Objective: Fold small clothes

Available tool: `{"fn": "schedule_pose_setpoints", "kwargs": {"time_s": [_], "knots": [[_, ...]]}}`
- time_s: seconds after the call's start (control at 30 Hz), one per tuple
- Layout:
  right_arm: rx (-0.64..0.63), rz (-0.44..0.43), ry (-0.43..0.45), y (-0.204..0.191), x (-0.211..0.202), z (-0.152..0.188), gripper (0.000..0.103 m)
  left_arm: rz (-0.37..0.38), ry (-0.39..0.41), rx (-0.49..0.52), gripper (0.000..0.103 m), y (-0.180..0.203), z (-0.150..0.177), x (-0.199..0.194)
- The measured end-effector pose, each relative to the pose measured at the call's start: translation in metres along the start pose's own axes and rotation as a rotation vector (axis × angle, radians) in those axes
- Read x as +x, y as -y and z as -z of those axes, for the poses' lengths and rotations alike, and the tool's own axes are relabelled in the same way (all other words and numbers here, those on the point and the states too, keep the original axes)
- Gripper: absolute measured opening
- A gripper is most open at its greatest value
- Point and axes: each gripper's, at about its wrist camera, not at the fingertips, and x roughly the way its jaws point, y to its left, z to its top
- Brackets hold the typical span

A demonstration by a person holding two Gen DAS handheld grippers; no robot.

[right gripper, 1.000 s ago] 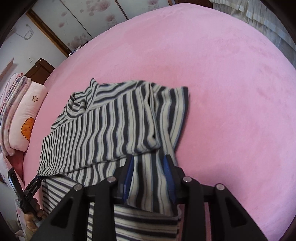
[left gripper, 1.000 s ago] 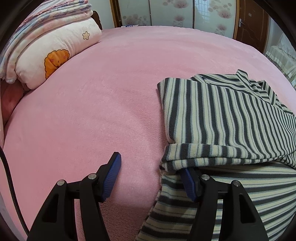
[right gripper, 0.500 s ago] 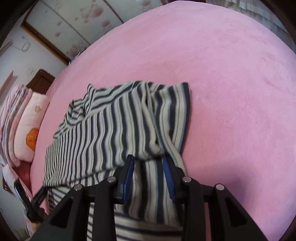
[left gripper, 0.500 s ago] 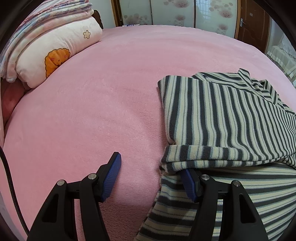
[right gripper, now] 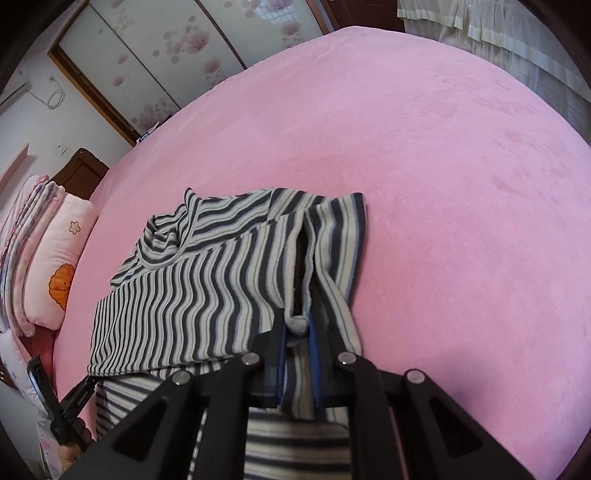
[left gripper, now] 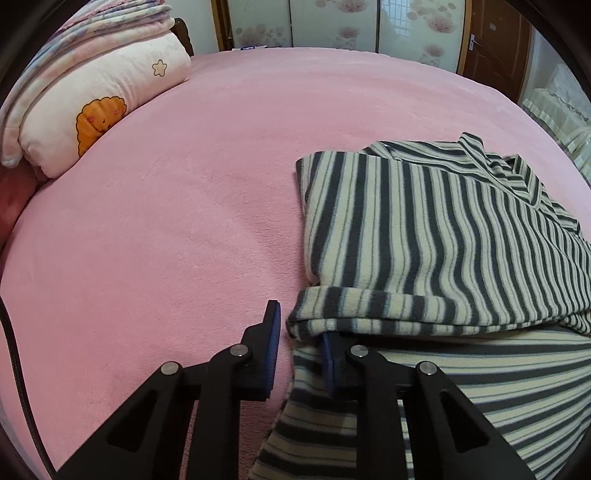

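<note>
Garment: the striped top [left gripper: 424,229] lies partly folded on the pink bed cover [left gripper: 184,184], collar at the far end.
Left gripper [left gripper: 301,336]: jaws closing on the near left corner; the fold's edge sits between the blue pads, though contact can't be judged.
Right gripper [right gripper: 297,332]: jaws closing, pads pinching the bunched near right edge.
Background: a pillow [left gripper: 92,110] at the bed's far left.

A home bedroom: a bed under a pink fleece blanket [left gripper: 184,221], with folded quilts and a cartoon pillow [left gripper: 110,99] at its head, floral sliding wardrobe doors [left gripper: 332,22] behind it.
</note>
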Motion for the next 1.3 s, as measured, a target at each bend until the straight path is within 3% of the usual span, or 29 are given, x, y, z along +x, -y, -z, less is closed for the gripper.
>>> {"fn": "schedule_pose_setpoints", "kwargs": {"time_s": [0.13, 0.2, 0.3, 0.37, 0.47, 0.67, 0.83, 1.07, 1.3], "knots": [[0.013, 0.059, -0.037, 0.008, 0.016, 0.004, 0.011, 0.033, -0.036, -0.037, 0.019, -0.015, -0.005, 0.009], [0.017, 0.069, -0.038, 0.01, 0.02, 0.006, 0.011, 0.036, -0.048, -0.031, 0.026, -0.019, -0.006, 0.011], [0.001, 0.081, -0.048, 0.008, 0.023, 0.007, 0.012, -0.012, -0.04, 0.012, 0.051, -0.021, -0.009, 0.009], [-0.01, 0.088, -0.048, 0.005, 0.019, 0.007, 0.019, -0.048, -0.021, 0.039, 0.068, -0.021, -0.009, 0.003], [-0.037, 0.119, -0.022, 0.0, 0.007, 0.007, 0.028, -0.049, -0.002, 0.085, 0.068, -0.022, -0.009, -0.012], [-0.11, 0.153, 0.048, -0.01, -0.029, 0.008, 0.028, -0.052, 0.059, 0.17, 0.069, -0.017, -0.014, -0.044], [-0.183, 0.142, 0.085, -0.032, -0.04, 0.005, 0.028, -0.011, 0.116, 0.153, 0.072, -0.005, -0.033, -0.053], [-0.31, 0.11, 0.079, -0.103, 0.005, -0.009, 0.028, 0.089, 0.079, 0.127, 0.072, 0.041, -0.064, -0.011], [-0.366, 0.048, 0.011, -0.156, 0.065, -0.015, 0.028, 0.069, 0.002, 0.089, 0.072, 0.05, -0.08, 0.049]]}}
